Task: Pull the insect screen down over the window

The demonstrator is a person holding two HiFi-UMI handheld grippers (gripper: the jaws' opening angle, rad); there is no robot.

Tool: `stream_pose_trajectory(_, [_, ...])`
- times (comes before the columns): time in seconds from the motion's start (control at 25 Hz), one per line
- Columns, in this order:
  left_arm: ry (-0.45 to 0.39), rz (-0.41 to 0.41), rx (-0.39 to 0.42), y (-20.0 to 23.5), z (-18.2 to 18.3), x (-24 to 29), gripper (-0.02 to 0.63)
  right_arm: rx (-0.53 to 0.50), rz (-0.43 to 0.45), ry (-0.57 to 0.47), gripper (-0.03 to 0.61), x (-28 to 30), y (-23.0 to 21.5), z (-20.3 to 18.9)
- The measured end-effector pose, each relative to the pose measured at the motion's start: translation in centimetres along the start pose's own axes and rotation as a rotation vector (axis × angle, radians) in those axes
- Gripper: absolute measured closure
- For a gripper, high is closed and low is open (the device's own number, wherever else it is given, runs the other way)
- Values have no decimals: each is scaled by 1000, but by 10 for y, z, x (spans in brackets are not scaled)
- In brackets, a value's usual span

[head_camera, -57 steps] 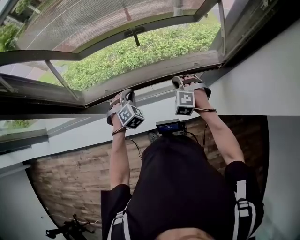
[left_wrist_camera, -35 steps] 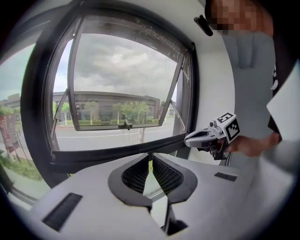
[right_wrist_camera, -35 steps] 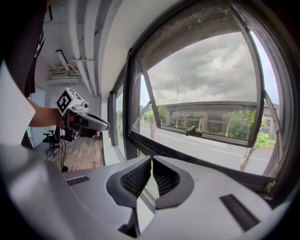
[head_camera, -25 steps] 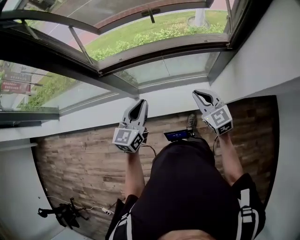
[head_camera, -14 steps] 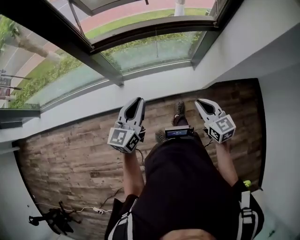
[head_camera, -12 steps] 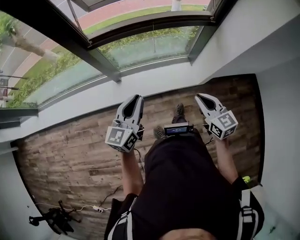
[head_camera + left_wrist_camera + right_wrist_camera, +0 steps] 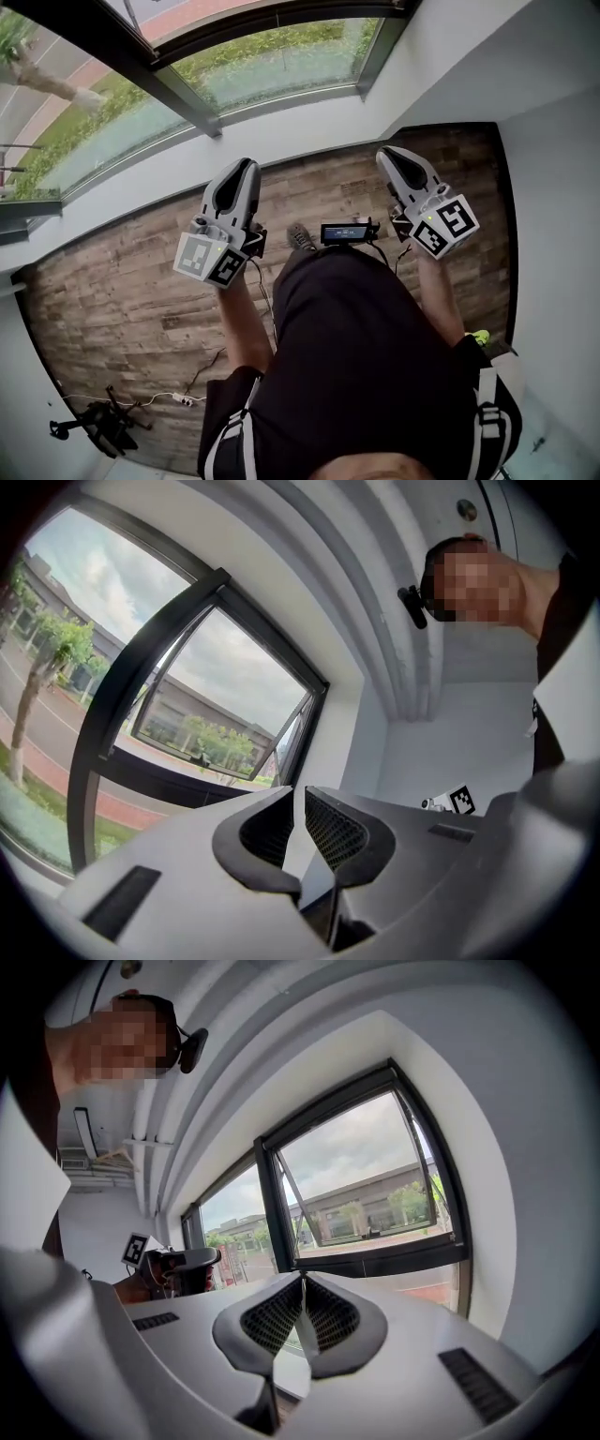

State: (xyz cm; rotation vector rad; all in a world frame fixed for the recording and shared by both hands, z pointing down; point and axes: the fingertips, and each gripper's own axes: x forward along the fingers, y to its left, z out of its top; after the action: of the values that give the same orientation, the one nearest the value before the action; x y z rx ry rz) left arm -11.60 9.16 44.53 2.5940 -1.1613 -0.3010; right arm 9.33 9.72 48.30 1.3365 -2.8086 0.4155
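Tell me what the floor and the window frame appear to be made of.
Floor: wood planks or wood-look laminate, matt; brown grain and staggered plank seams show. Window frame: probably painted or anodised metal, dark and smooth; its slim, straight profiles suggest that, though plastic can't be ruled out.

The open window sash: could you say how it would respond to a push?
Probably swings rather than slides: the window sash hangs tilted outward from its top. Its glazed dark frame likely makes it rigid and heavy.

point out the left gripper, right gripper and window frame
left gripper (image 7: 245, 166): head view, between its fingertips
right gripper (image 7: 388, 155): head view, between its fingertips
window frame (image 7: 141, 66): head view, dark slanting bar
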Motion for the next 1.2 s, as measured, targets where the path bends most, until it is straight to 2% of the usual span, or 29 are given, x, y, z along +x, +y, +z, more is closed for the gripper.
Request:
stream_pose_trajectory(0.16, [-40,-56,-77,-51,-5,12,583,42,-22,-22,561,-59,-18,-2])
stream_pose_trajectory(0.32, [-86,-121,-120,-112,-9,9,583,111,-38,-76,560,-123,-39,-5])
stream_pose_trajectory(0.6, [-82,-105,-85,-186,-21,-21,583,224,23,-185,560,-189,-44,-7])
stream_pose_trajectory(0.84, [-120,-72,-90,-211,-22,-56,584,254,77,-227,561,-207,-30,-12])
stream_pose_trajectory(1.04, [-236,-138,-117,-217,0,-72,583,244,82,-271,561,-214,-21,-3])
stream_pose_trajectory(1.2, [-294,-176,-141,-210,11,-87,584,253,81,-299,562,-209,-12,6])
